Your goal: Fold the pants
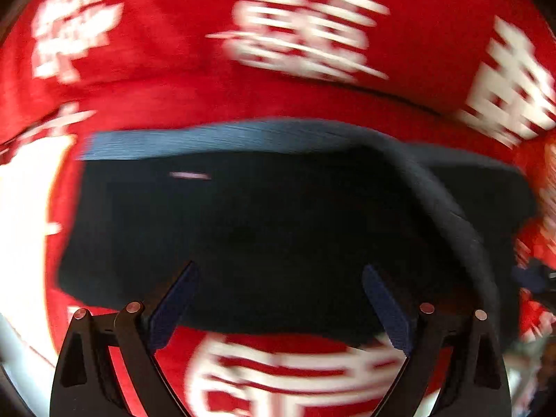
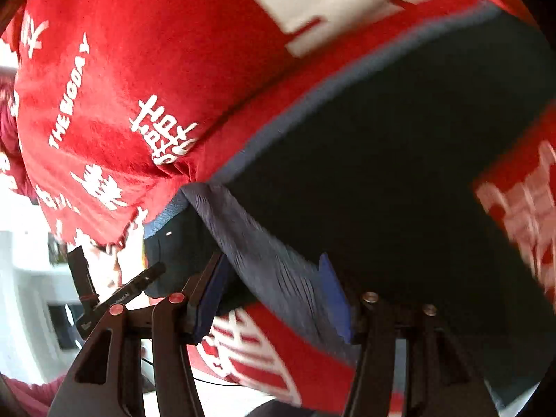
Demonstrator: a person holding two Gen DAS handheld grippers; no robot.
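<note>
Just ahead of the left gripper (image 1: 279,299), the dark navy pants (image 1: 260,229) lie as a compact, roughly rectangular bundle on the red cloth (image 1: 180,80) printed with white characters; its fingers stand wide apart over the near edge of the bundle and nothing is pinched between them. The right gripper (image 2: 274,295) sits at a corner of the same pants (image 2: 399,173), its fingers roughly half spread with a ridge of lighter blue fabric running between them, and I cannot tell whether the pads press on that fabric. Beyond the fingers a paler band, likely a waistband or hem, edges the far side of the bundle. Judging by that tidy shape, most of the folding looks done, with perhaps a last fold or smoothing left. Motion blur softens both views, the layers inside the dark cloth cannot be counted, and the table under the red cloth is hidden.
</note>
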